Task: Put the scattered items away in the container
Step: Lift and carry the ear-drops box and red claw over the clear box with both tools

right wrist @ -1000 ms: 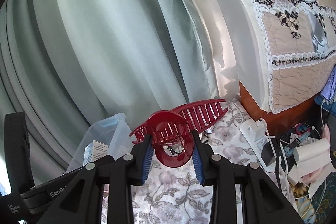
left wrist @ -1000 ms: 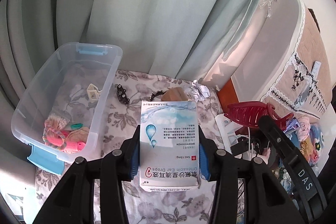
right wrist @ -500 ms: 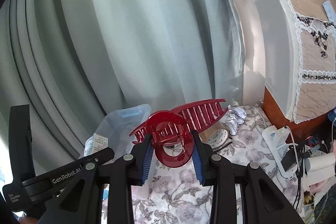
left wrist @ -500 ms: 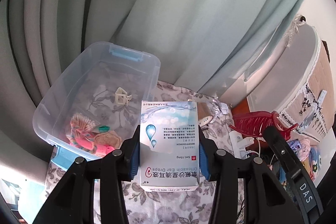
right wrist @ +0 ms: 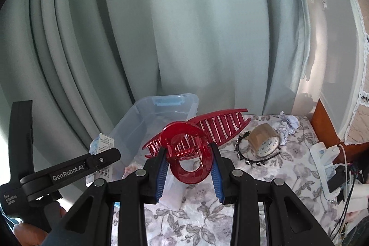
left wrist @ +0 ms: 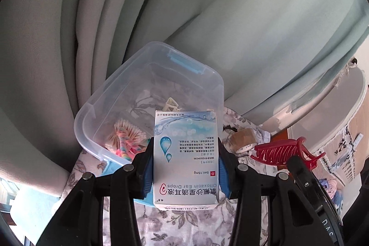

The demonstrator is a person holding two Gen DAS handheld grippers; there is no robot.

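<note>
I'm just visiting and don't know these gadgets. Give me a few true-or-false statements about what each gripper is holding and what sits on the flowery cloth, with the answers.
1. The left gripper holds a box of ear drops. True.
2. The right gripper is empty. False: it grips a red hair claw.
3. The clear plastic container already has items in it. True: cotton swabs lie inside.
4. The roll of brown tape is inside the container. False: it lies on the floral cloth, beside a black headband.
5. The container has a lid on. False: it is open-topped.
</note>
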